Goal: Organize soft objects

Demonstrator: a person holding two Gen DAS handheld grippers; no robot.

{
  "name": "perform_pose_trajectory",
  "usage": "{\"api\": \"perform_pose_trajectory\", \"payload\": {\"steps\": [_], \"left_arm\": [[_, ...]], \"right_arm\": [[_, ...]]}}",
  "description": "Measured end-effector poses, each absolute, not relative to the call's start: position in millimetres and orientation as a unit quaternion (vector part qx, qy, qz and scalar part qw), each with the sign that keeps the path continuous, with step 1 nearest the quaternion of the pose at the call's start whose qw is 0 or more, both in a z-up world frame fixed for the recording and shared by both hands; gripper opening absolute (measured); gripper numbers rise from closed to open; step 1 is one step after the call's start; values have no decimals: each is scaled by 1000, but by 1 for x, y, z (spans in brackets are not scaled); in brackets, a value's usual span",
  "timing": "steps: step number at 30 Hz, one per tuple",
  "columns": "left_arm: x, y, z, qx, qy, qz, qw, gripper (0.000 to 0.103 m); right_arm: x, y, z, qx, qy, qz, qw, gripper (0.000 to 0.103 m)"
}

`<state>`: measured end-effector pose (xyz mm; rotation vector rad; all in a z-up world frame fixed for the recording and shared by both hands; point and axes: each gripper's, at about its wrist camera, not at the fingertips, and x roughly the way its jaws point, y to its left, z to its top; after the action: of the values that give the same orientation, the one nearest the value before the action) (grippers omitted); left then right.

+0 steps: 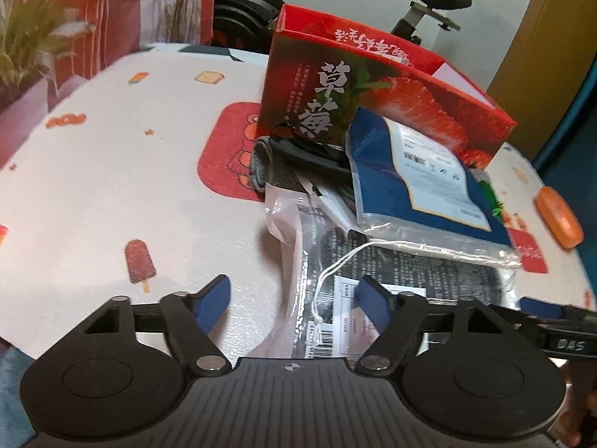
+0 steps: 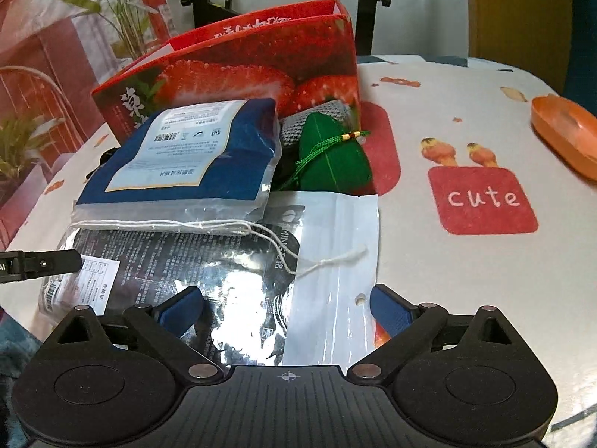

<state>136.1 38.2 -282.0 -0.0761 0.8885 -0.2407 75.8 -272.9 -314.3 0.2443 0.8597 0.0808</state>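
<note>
- Nearest the lens, the left gripper (image 1: 294, 298) is held with its blue pads apart, astride the near left edge of the flat black-and-silver packet (image 2: 209, 261); nothing is pressed yet, though the packet's clear edge and a white drawstring (image 1: 335, 265) lie between the pads.
- The right gripper (image 2: 287, 308) is spread wide over the same packet's white header strip, which lies between the pads unclamped; a two-handed lift of this limp, wide item seems intended.
- The packet is laid flat on the printed tablecloth (image 2: 466, 280) at the bottom of the pile, so whatever rests on it is likely to slide when it is raised.
- Just beyond, a blue pouch (image 2: 194, 156) in a clear bag is propped across the packet's far edge.
- Behind it, a green leaf-shaped soft piece (image 2: 335, 160) and grey knit fabric (image 2: 328, 112) are wedged against the red strawberry box (image 2: 261, 63), open at the top and probably the destination.
- An orange object (image 2: 563, 130) is left well apart at the right.
</note>
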Motion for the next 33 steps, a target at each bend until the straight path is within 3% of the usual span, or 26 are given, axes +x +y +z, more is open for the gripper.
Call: {"api": "perform_pose_trajectory", "payload": {"steps": [3,11,15,16,18,21,27,33], "left_arm": [[138,48,-283,-67,430,-132,891,51],[143,51,-294,-117,443,-166,873,51],[141,45,-295,-105,443,-174,873,51],[141,45,-295,-107,443,-175,873,51],[140,48,-295,-113,443,-177,871,51],[140,49,-295,-112,443,-178,872,51],[140,49,-297,-104,444,-175,873,55],[141,52,-303,-114,449,-170,870,57]], "right_arm": [[76,-274,-316,126,416,46,900,95],[75,-271,-314,122,409,55,903,86],[72,-268,-310,115,406,63,905,74],[72,-268,-310,116,405,67,905,63],[71,-266,-306,121,400,89,904,55],[70,-256,-304,92,401,91,907,55],[70,-277,-307,123,399,24,908,73],[71,-293,-317,163,408,6,898,81]]}}
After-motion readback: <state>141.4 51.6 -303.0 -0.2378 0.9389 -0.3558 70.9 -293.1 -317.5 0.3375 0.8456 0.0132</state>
